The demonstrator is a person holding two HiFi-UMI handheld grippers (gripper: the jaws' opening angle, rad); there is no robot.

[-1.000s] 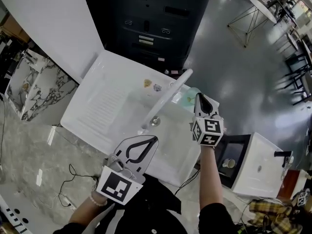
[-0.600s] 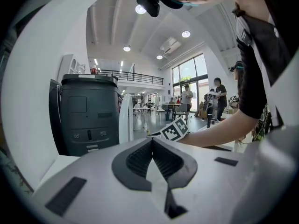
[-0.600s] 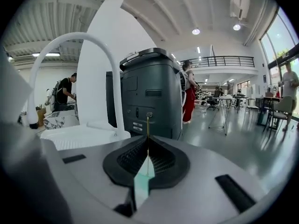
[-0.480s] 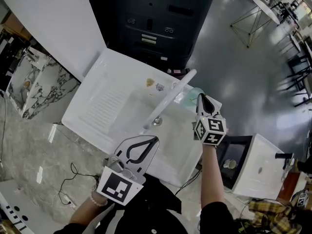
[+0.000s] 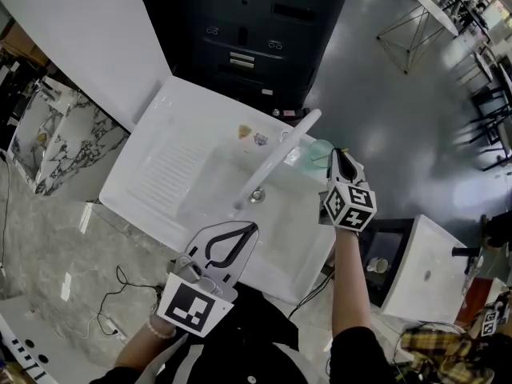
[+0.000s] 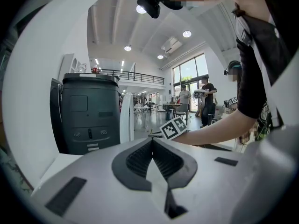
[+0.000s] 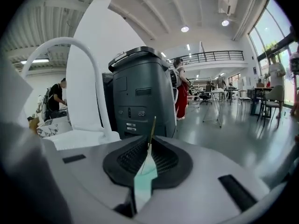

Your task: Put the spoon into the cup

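Currently the right gripper (image 7: 150,141) has its jaws pressed together on the spoon (image 7: 152,129). In the right gripper view, the spoon shows as a thin olive-gold rod that stands up from the point where the dark ribbed pads (image 7: 133,158) meet. Only this narrow part of the spoon is visible, and the rest of it cannot be made out.

In the head view, the right gripper (image 5: 335,155) sits right of centre, with its marker cube (image 5: 349,206) just below the jaws. Its tips are just beside the right edge of the cup (image 5: 318,152), a pale green translucent vessel. The cup stands at the far right corner of the white sink (image 5: 172,170). Whether the spoon reaches into the cup cannot be told.

The white curved faucet (image 5: 276,160) crosses the basin immediately left of the cup. It also arches at the left of the right gripper view.

The left gripper (image 6: 153,143) is closed with its tips meeting, and nothing is held between the pads. In the head view, the left gripper (image 5: 253,229) sits at lower centre over the near edge of the sink, well apart from the cup.

A dark cabinet (image 5: 240,30) stands beyond the sink at the top of the frame.
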